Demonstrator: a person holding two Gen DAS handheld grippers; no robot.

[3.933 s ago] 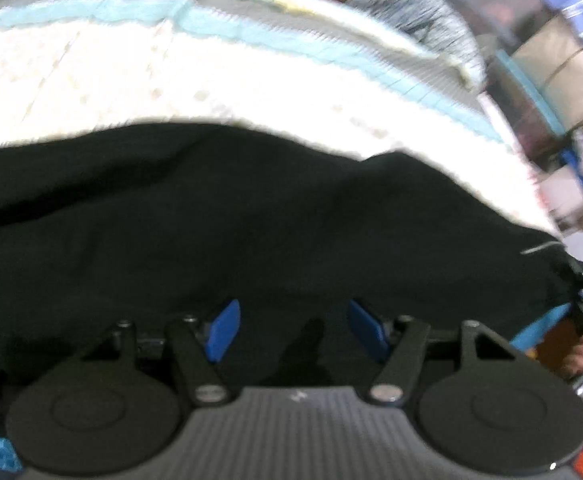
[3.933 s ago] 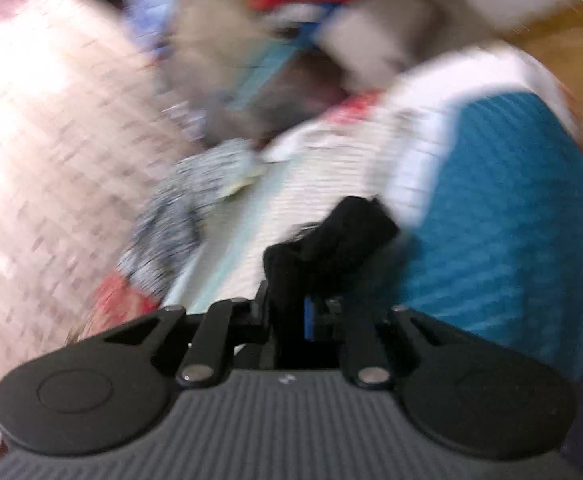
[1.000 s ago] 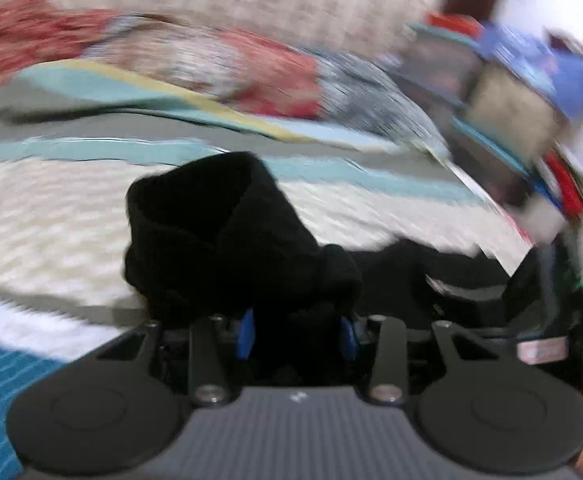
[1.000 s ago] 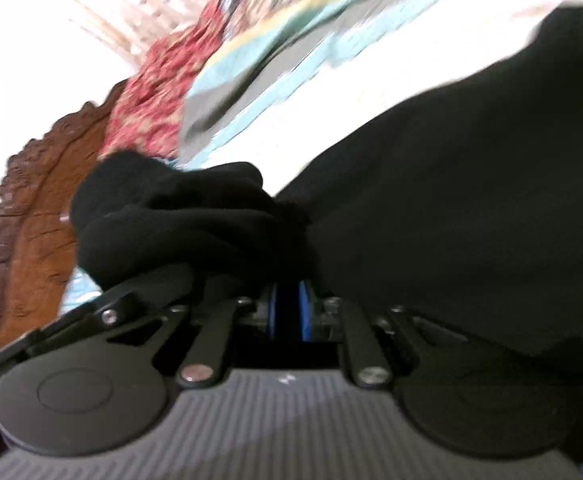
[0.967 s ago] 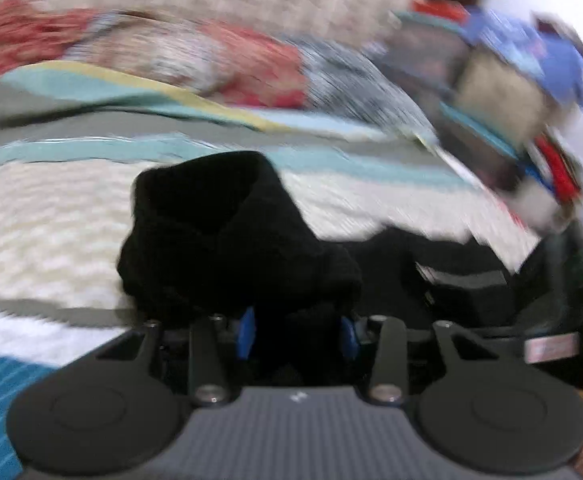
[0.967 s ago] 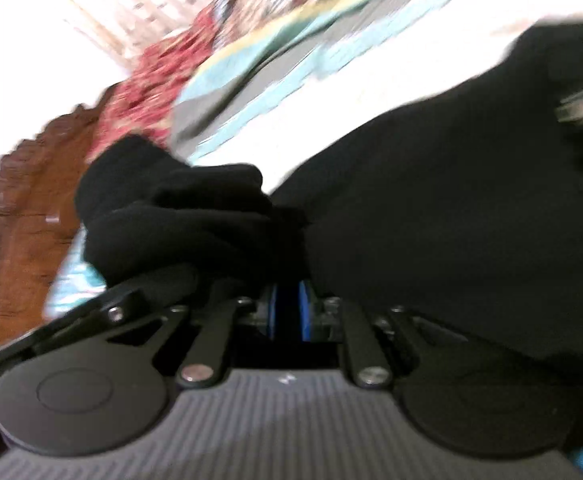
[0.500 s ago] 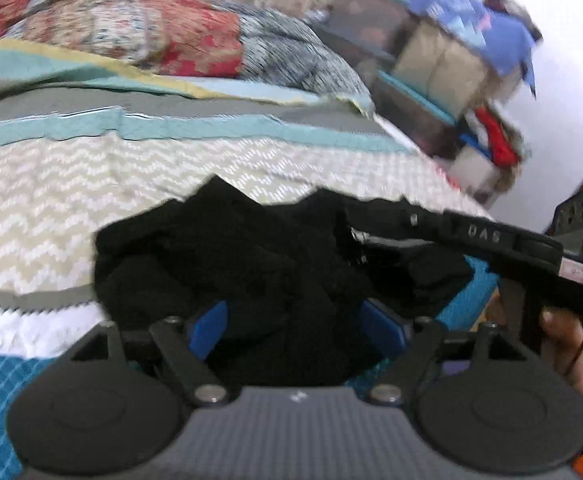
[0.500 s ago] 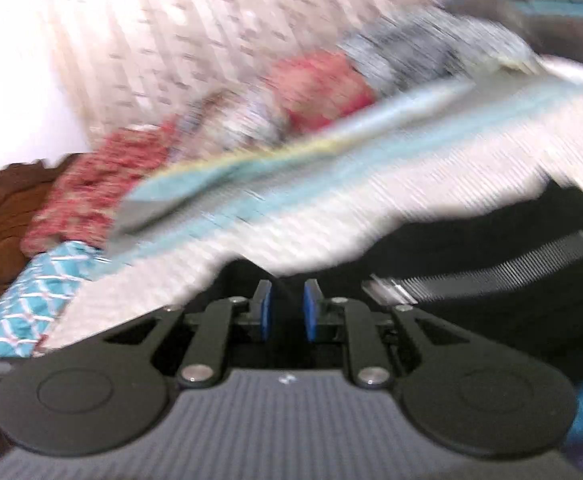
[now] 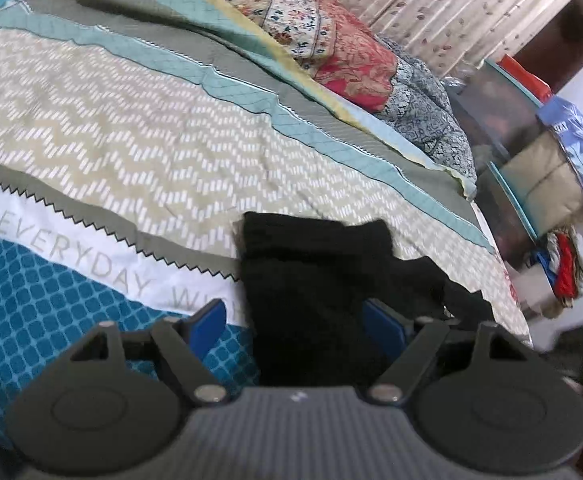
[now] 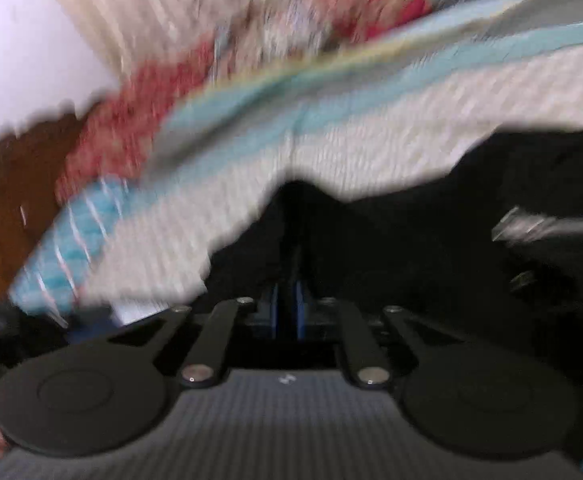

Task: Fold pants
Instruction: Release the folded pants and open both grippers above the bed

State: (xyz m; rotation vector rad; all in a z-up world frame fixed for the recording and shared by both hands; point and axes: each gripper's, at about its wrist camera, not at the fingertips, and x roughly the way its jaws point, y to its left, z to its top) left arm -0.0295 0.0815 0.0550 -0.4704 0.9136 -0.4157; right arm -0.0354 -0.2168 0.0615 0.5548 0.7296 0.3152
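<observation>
1. Near the front edge of the bed, the black pants [image 9: 315, 280] lie in a compact bundle on the patterned bedspread [image 9: 139, 128], straddling its white lettered band and the teal checked part.

2. A second ago the left gripper [image 9: 295, 320] was clamped on a raised wad of this cloth; now its blue pads [image 9: 207, 320] stand wide apart on either side of the bundle, gripping nothing. The fabric has dropped onto the bed and no longer hangs from the fingers.

3. The right gripper [image 10: 287, 304] shows its blue pads pressed nearly together with dark fabric around them. The right wrist view is badly smeared, so it probably still pinches a fold of the pants, though that cannot be confirmed. Half a second ago its pads had a visible gap.

4. To the right in the left wrist view the cloth spreads out less tidily, running toward the bed's right edge.

5. By my reading, a fold has just been laid down and released on the left side. What remains is likely bringing the right-hand portion over and flattening the stack, since the bundle looks lumpy rather than squared.
</observation>
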